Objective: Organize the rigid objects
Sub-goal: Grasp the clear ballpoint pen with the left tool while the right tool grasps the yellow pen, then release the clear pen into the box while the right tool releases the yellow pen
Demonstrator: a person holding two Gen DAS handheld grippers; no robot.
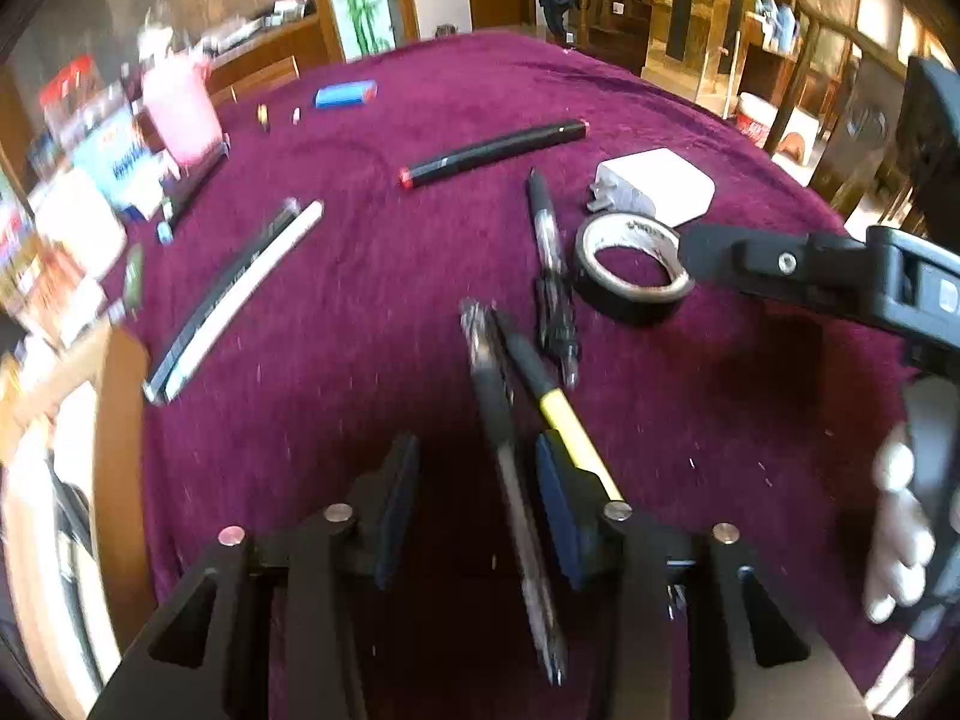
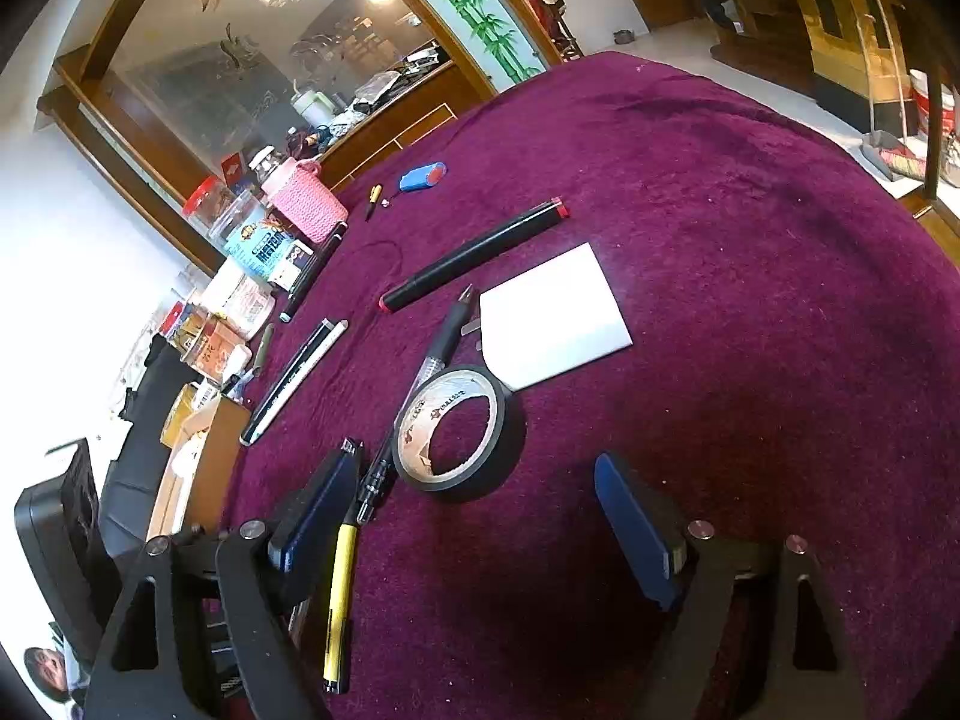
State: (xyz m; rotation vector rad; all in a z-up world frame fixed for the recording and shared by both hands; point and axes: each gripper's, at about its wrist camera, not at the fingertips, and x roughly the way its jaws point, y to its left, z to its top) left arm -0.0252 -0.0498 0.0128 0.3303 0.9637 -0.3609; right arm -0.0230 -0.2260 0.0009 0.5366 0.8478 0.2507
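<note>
Purple velvet cloth (image 1: 690, 390) covers the table; pens and small items are scattered across it. Left gripper (image 1: 477, 516) is pitched steeply down near the cloth, jaws partly spread. A grey-black pen (image 1: 510, 462) runs lengthwise through the gap, blurred; whether a pad touches it cannot be told. A yellow-and-black pen (image 1: 561, 414) lies just beside the right pad, angled alongside the grey one. A clear-barrelled black pen (image 1: 552, 276) lies just ahead, next to a roll of black tape (image 1: 630, 276).

Right gripper (image 2: 480, 516) tilts down at a shallower angle, jaws spread wide and empty, with the tape roll (image 2: 459, 429) flat on the cloth just ahead of the gap. In the left wrist view its finger (image 1: 756, 258) reaches over the tape's rim, and a white-gloved hand (image 1: 900, 534) wraps the handle. The left finger (image 2: 318, 510) of the right gripper sits just beside the yellow-and-black pen (image 2: 340, 594).

Farther back: a white charger block (image 1: 657, 186), a black marker with red ends (image 1: 495, 153), a black-and-white pen pair (image 1: 234, 300), and a blue case (image 1: 346, 93). Jars and boxes (image 2: 252, 252) line the left table edge.
</note>
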